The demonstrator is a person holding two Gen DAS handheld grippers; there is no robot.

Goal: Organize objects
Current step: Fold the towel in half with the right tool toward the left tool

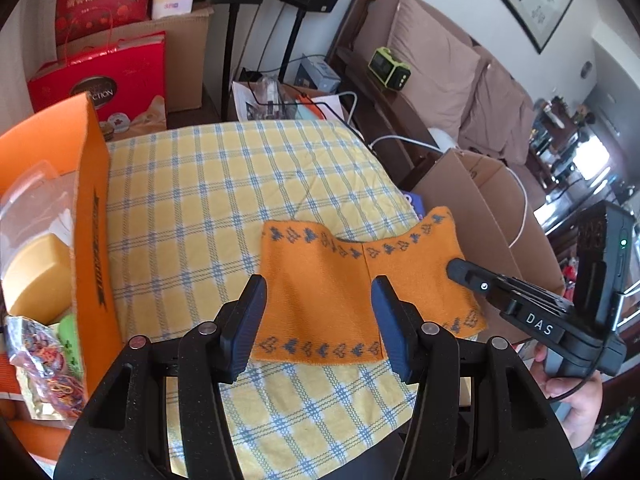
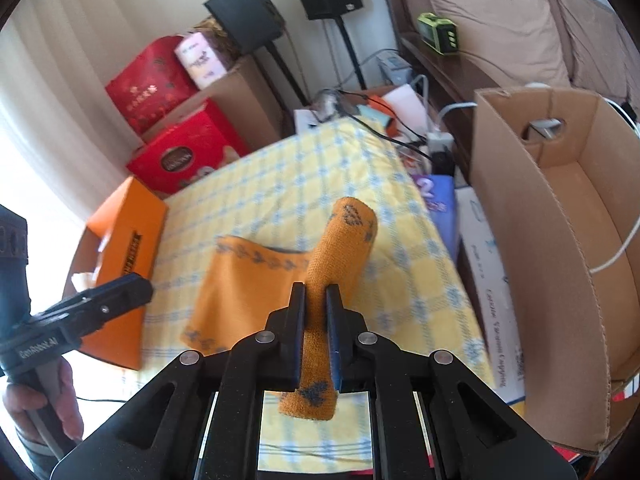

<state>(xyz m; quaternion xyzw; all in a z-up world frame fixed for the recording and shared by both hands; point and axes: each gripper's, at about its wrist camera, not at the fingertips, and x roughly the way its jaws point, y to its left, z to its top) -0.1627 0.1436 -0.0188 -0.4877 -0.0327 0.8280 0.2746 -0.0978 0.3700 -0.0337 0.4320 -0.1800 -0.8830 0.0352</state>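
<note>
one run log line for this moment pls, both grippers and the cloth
left gripper: open, over orange patterned cloth | right gripper: shut on cloth's right edge, lifted | cloth: on yellow checked tablecloth | orange box: left

- Orange box (image 1: pixel 90 216): cut off by left edge of left wrist view; contents partly hidden behind its wall.
- Clear plastic wrap (image 1: pixel 28 200) inside the box: what it covers can't be made out.
- Orange cloth (image 1: pixel 320 300): near corners hidden behind the left gripper's fingers (image 1: pixel 248 320); its right part is hidden where the right gripper (image 1: pixel 456 268) covers it.
- Right wrist view: checked tablecloth (image 2: pixel 280 184) motion-blurred, pattern smeared, esp. far edge.
- Cloth's lifted fold (image 2: pixel 344 248): part pinched betw. right gripper pads (image 2: pixel 332 340) hidden.
- Cardboard box (image 2: pixel 536 264): cut off by right edge; its floor isn't visible.
- Print on the white box (image 2: pixel 492 300) beside table's right edge: too blurred to read.
</note>
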